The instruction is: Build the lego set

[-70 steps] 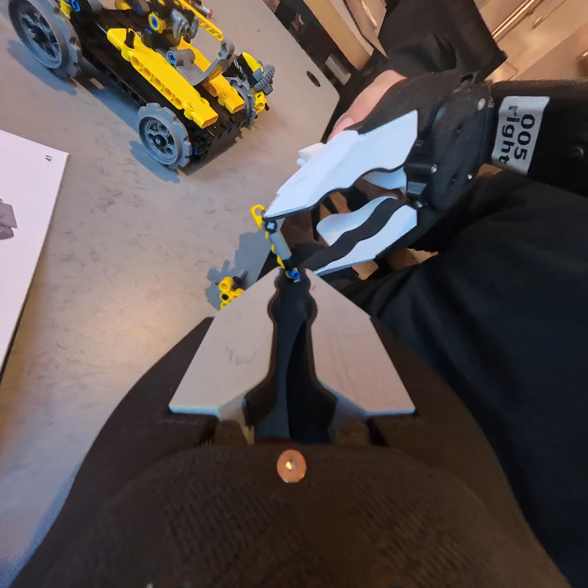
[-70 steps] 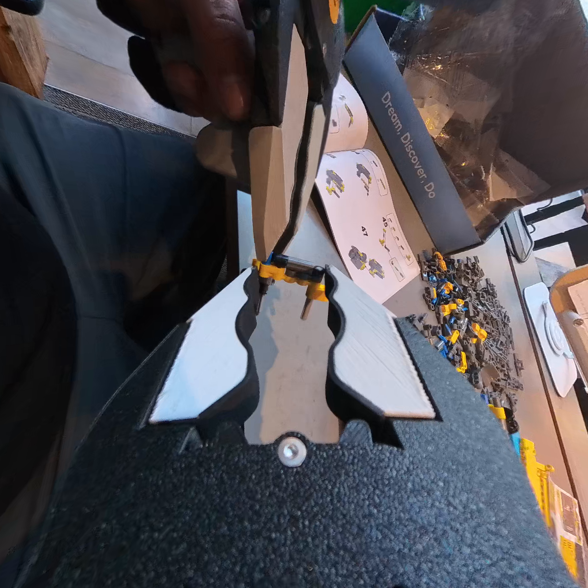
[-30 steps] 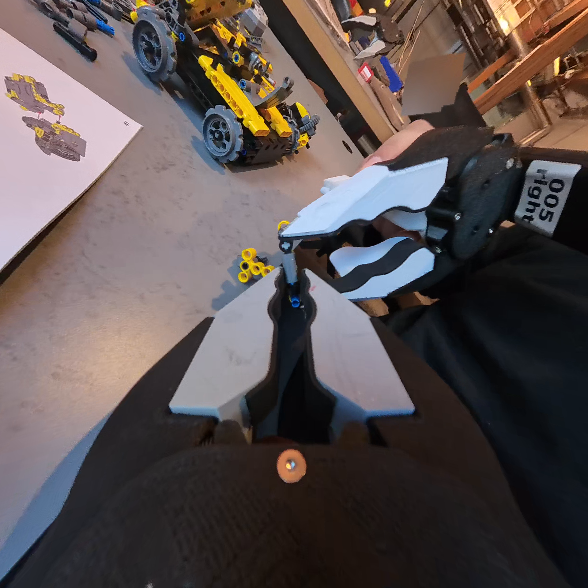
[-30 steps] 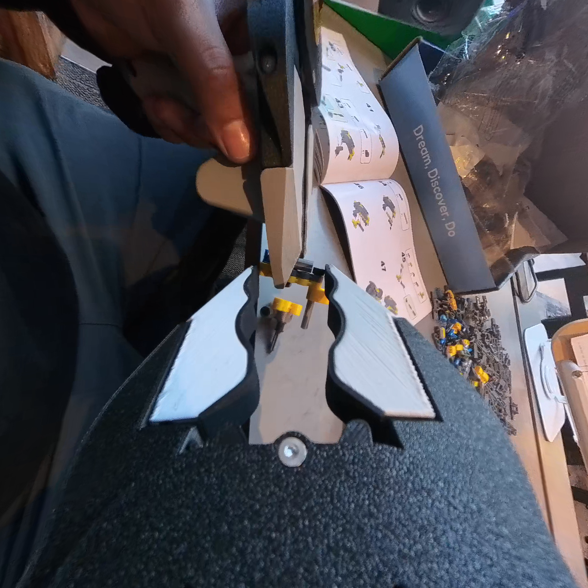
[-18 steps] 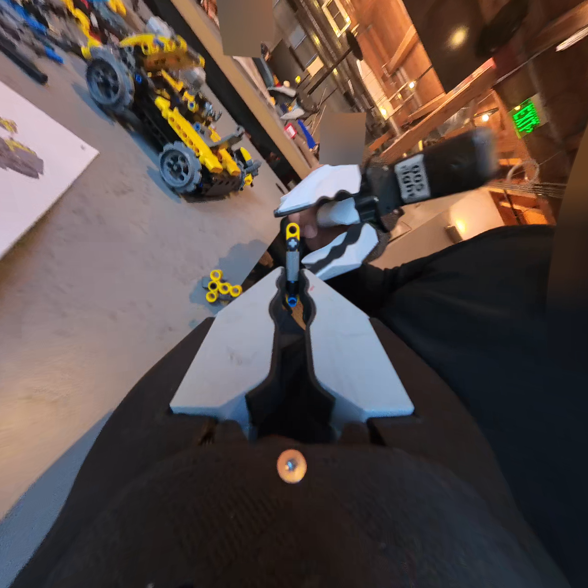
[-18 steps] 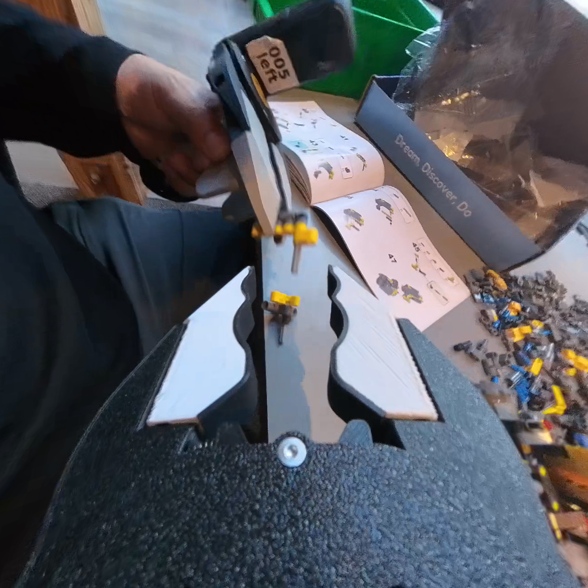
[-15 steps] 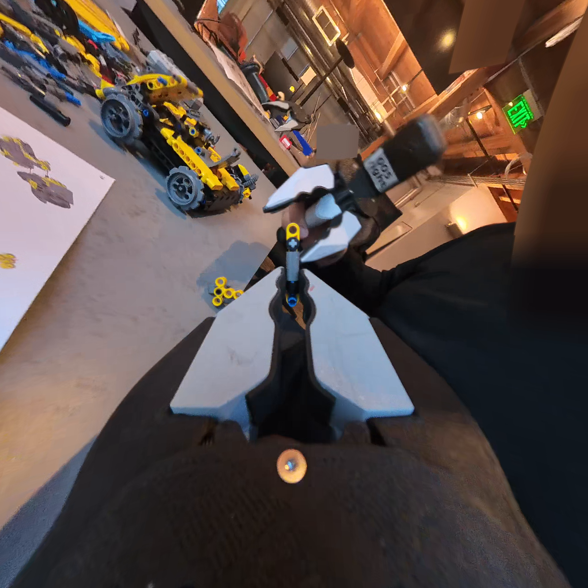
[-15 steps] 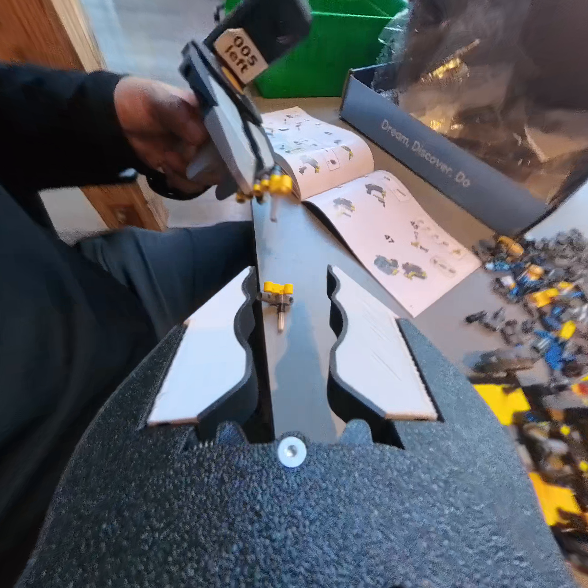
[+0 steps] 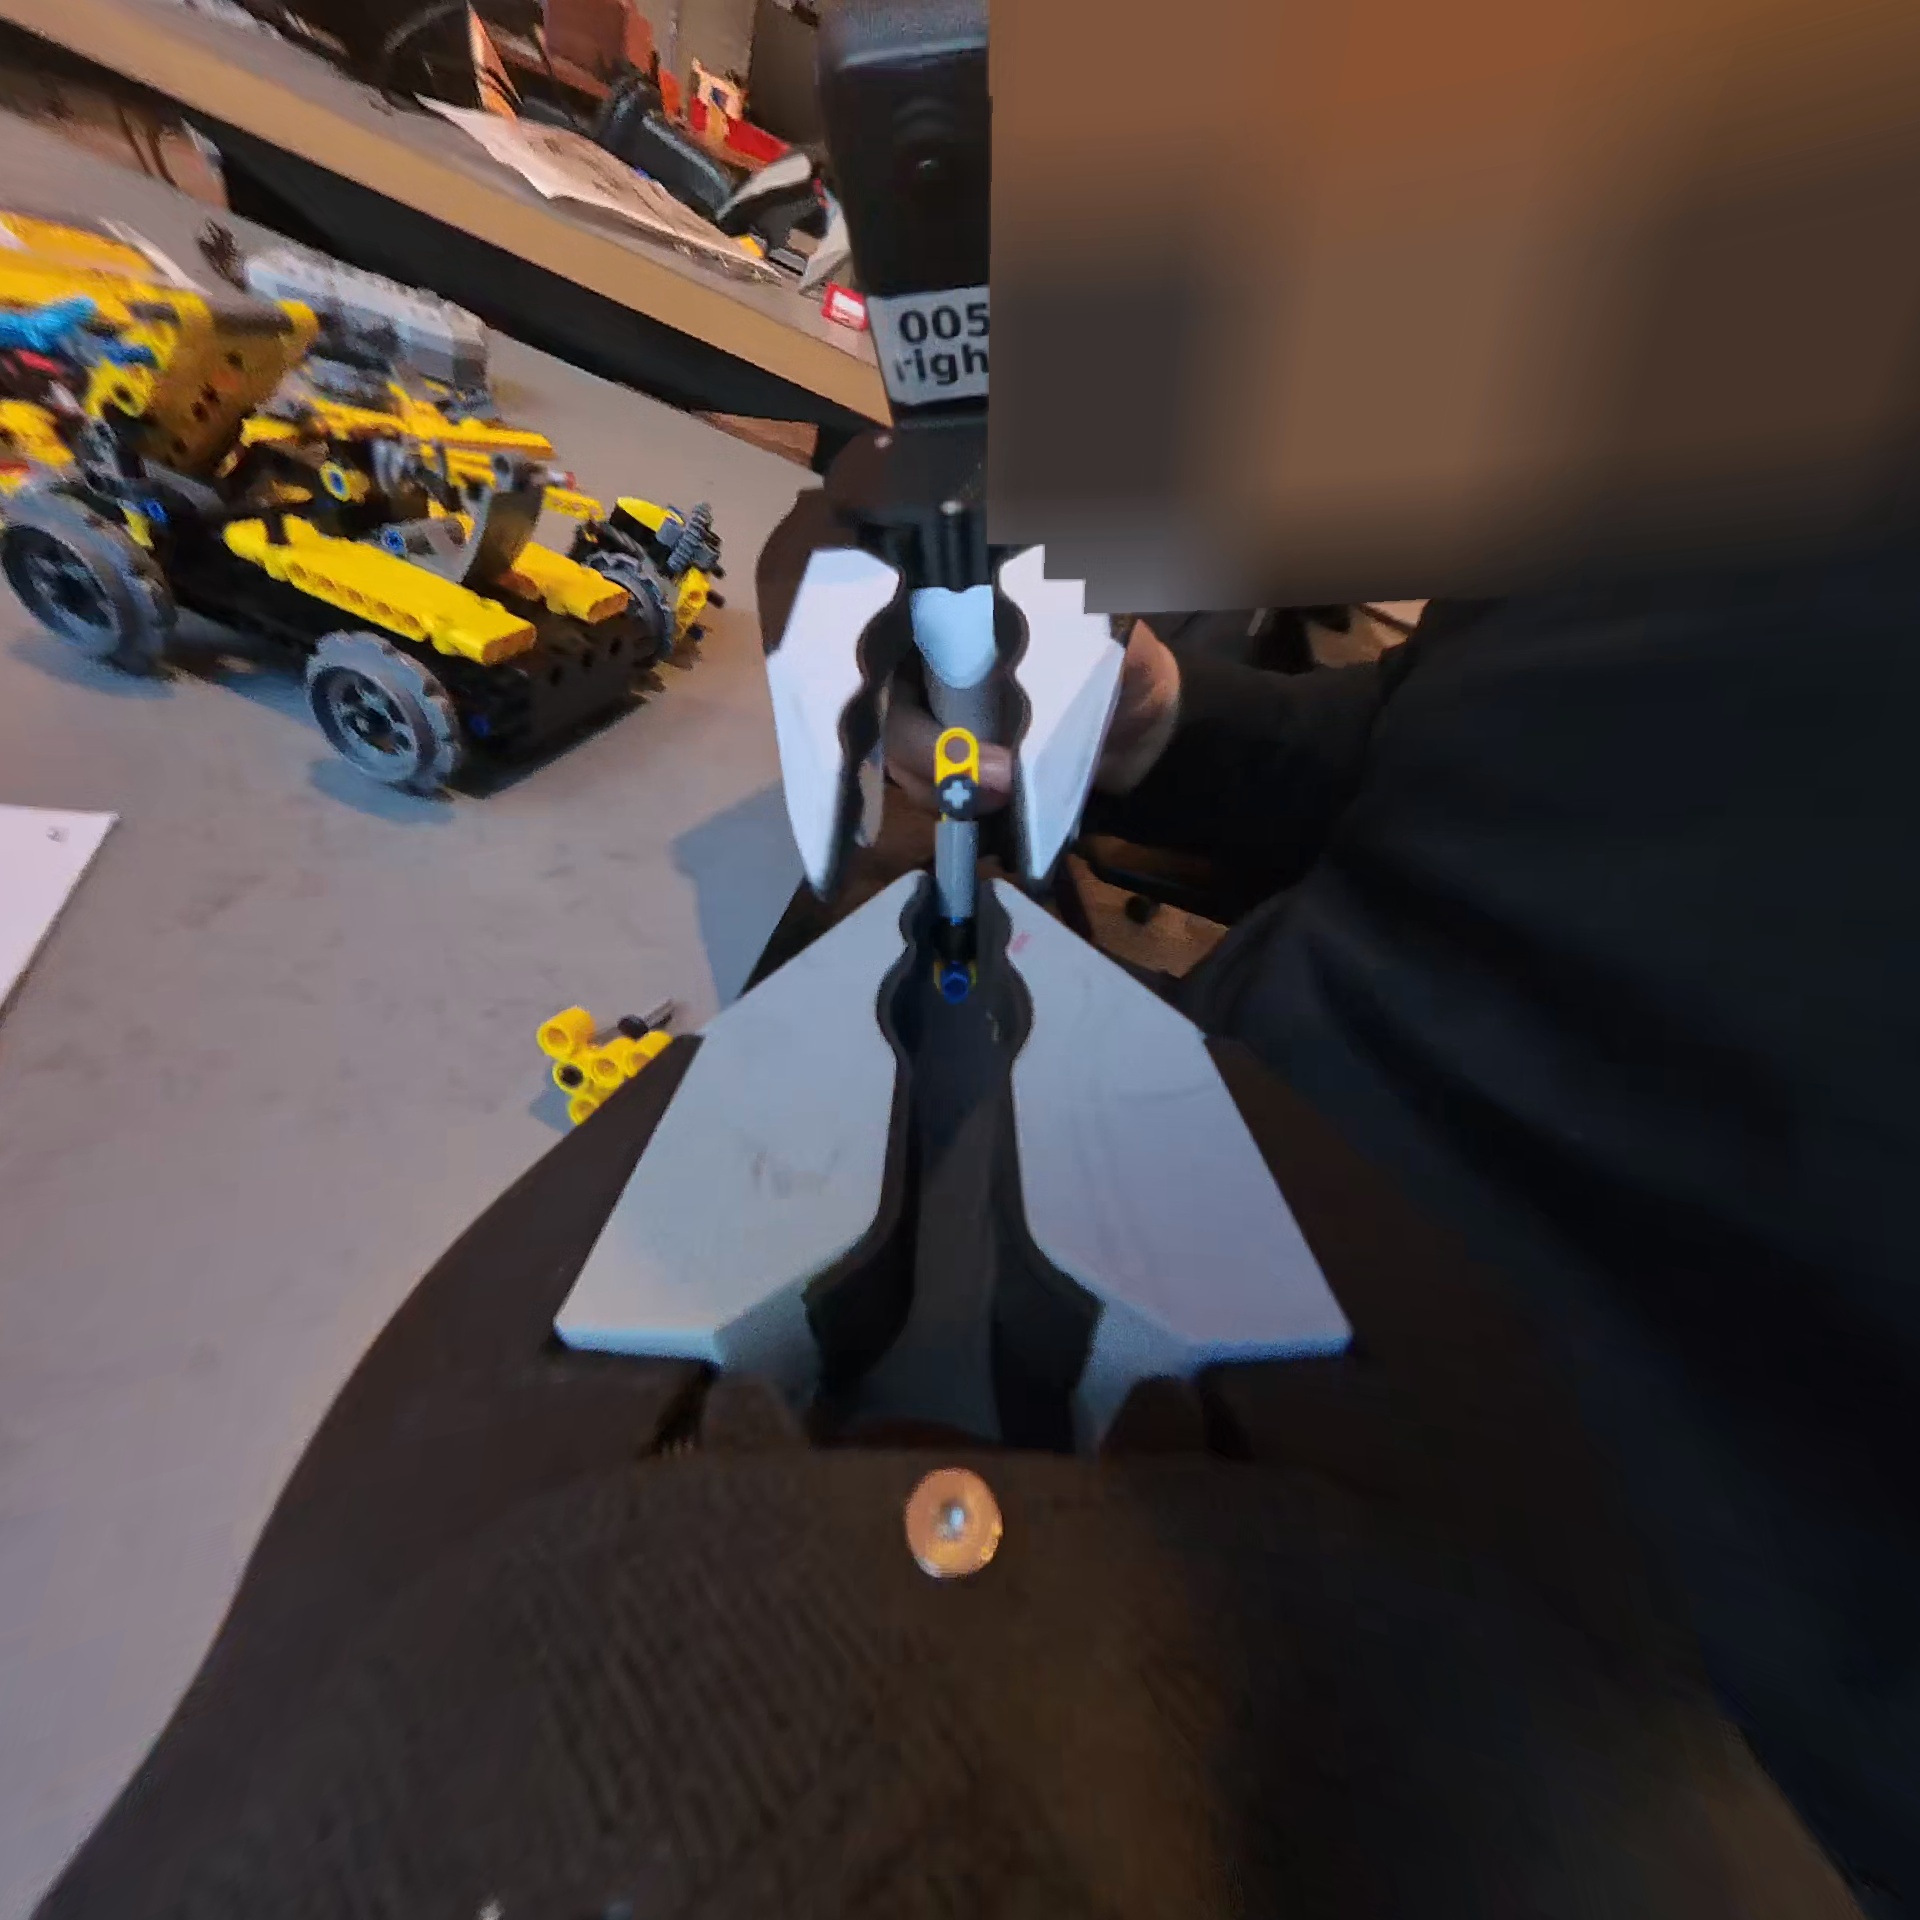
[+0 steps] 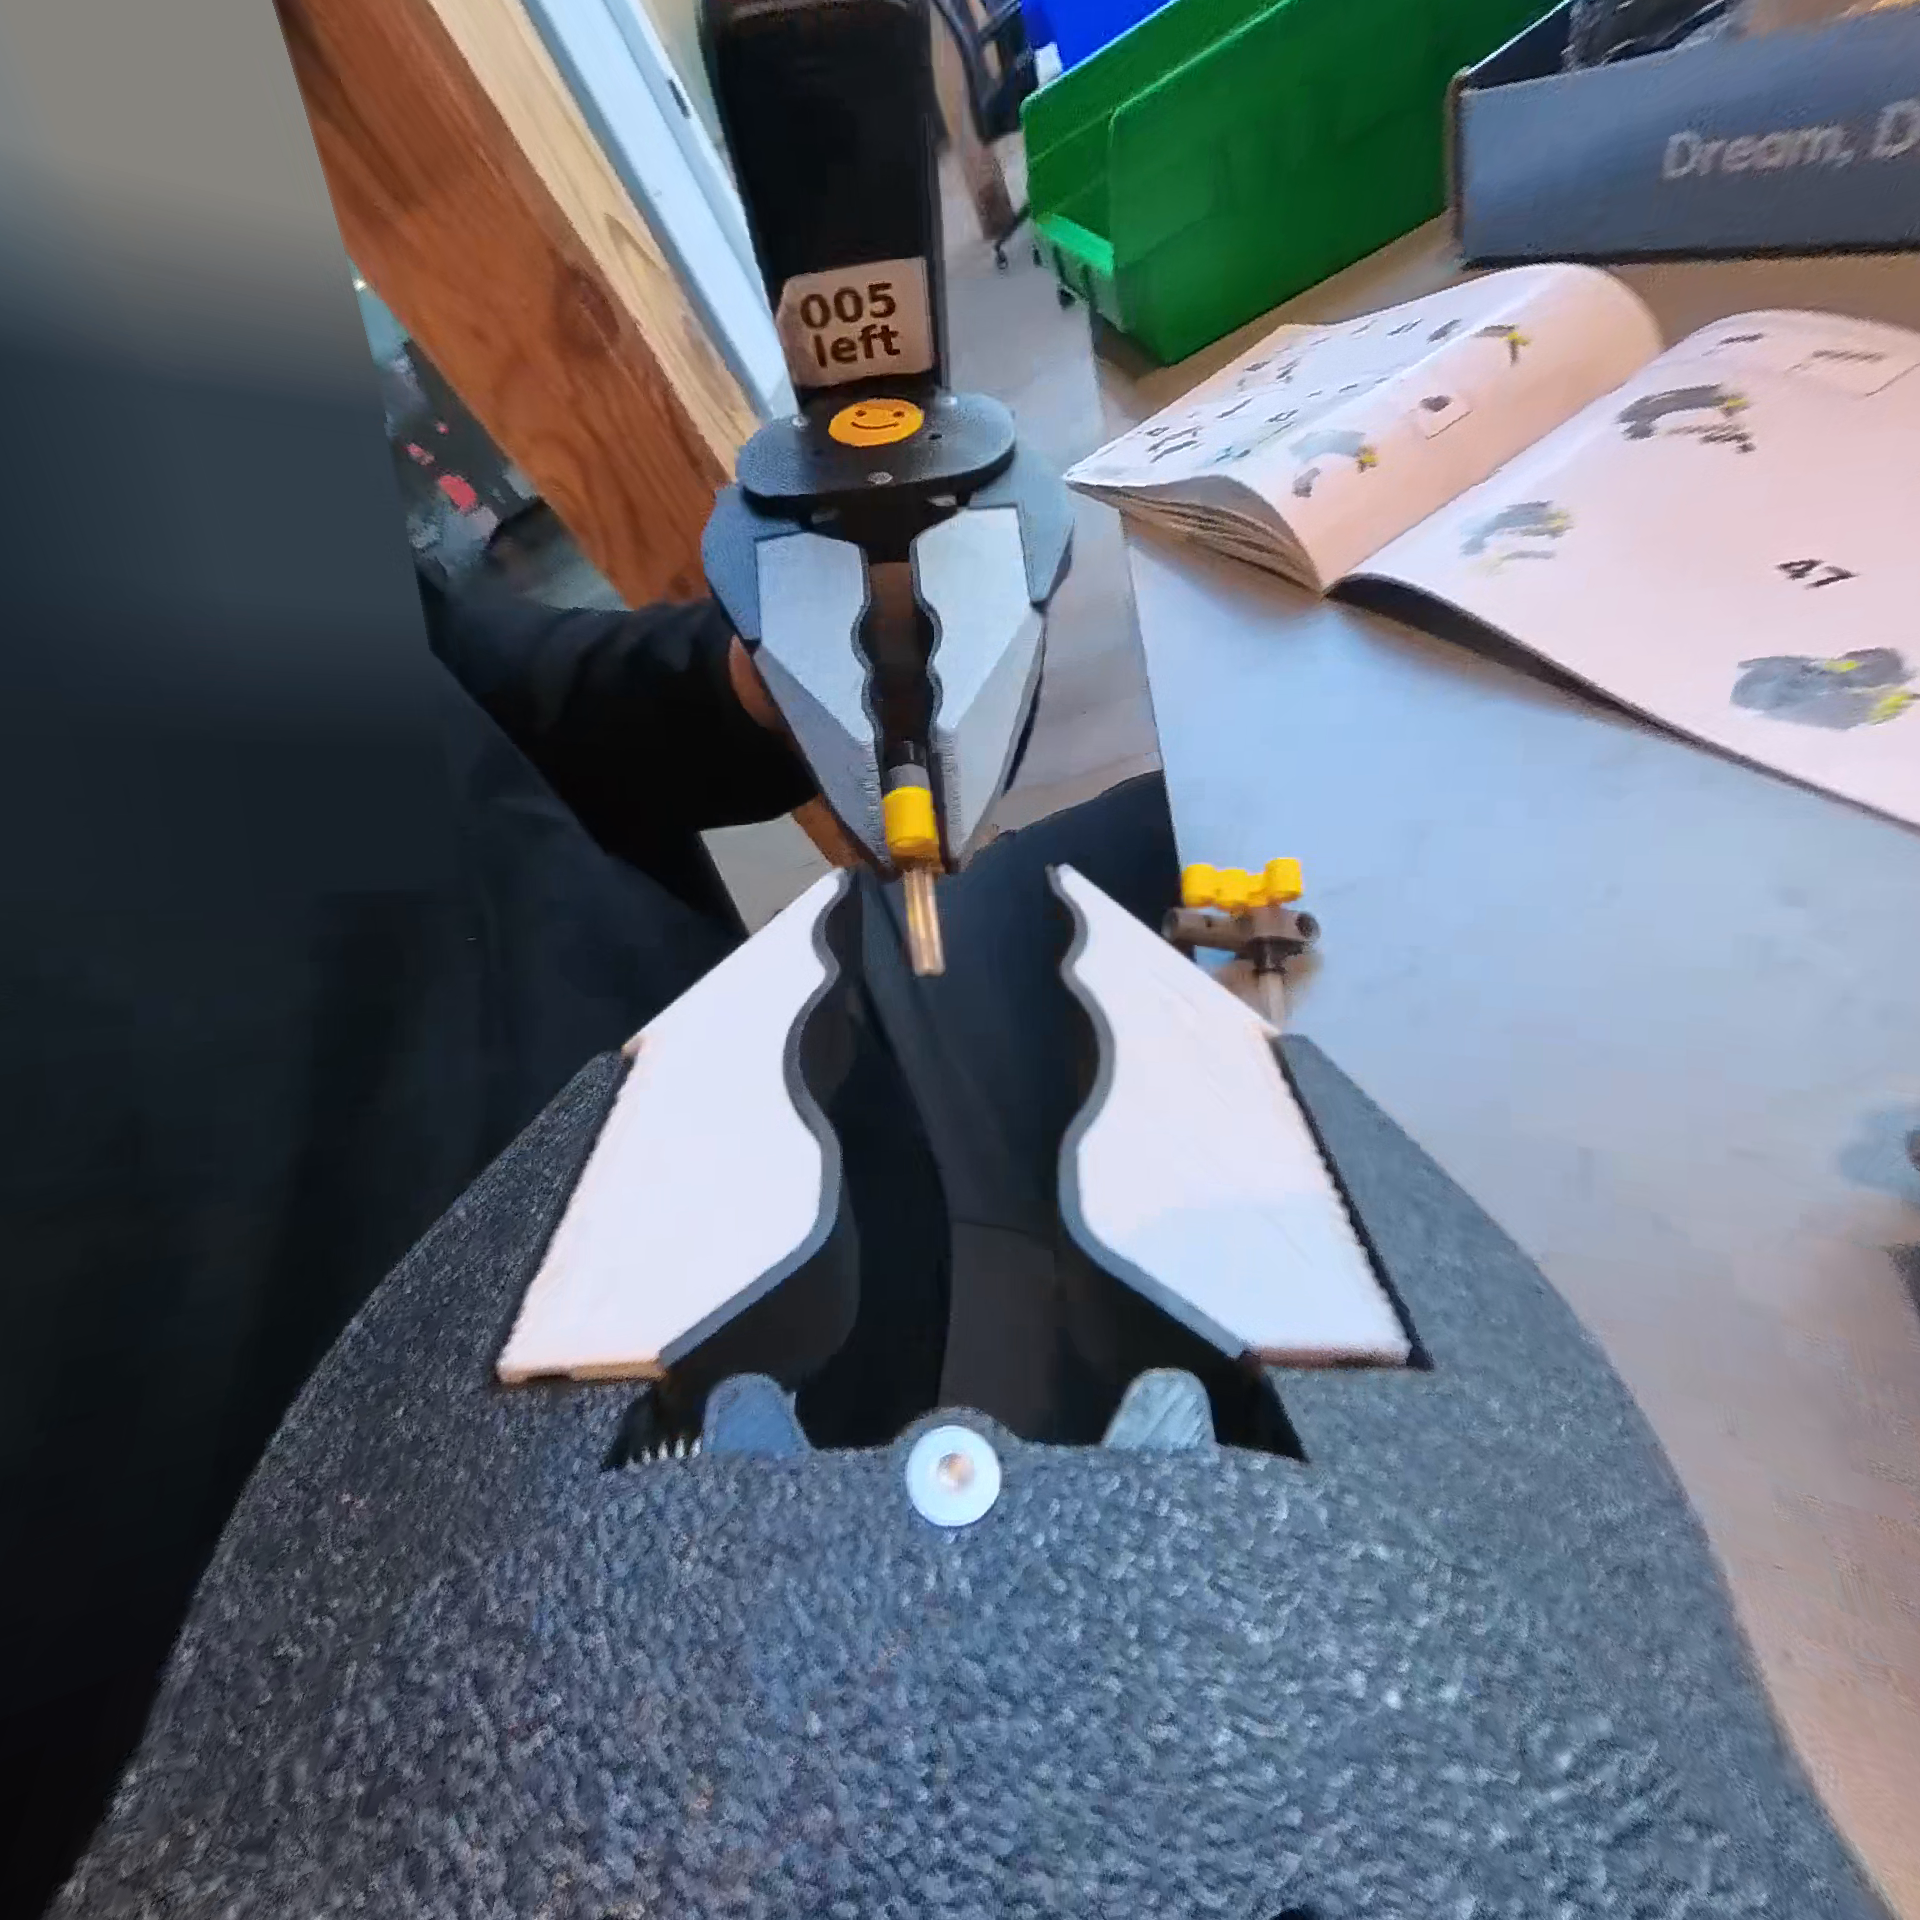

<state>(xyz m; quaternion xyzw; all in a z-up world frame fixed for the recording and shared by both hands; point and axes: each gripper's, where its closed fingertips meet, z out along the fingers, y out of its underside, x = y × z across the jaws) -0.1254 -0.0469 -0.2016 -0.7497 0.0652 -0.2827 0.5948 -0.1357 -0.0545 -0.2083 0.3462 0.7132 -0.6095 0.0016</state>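
Note:
My left gripper is shut on a small brick assembly: a grey rod with a yellow link on its far end and a blue pin between my fingers. In the right wrist view the left gripper points straight at me, showing a yellow bush and a tan axle. My right gripper is open and empty, and the axle tip hangs between its fingertips without touching. Its white fingers flank the yellow link in the left wrist view.
A second small yellow and grey assembly lies at the grey table's corner. A yellow and black wheeled model stands farther off. An open instruction booklet, a dark box, a green bin and a wooden post are behind. The grippers are tip to tip, or close to it.
Both grippers have swung round to face each other head-on, off the table's edge. The right gripper drew away, then came back around the assembly's end. The left gripper kept hold of the assembly.

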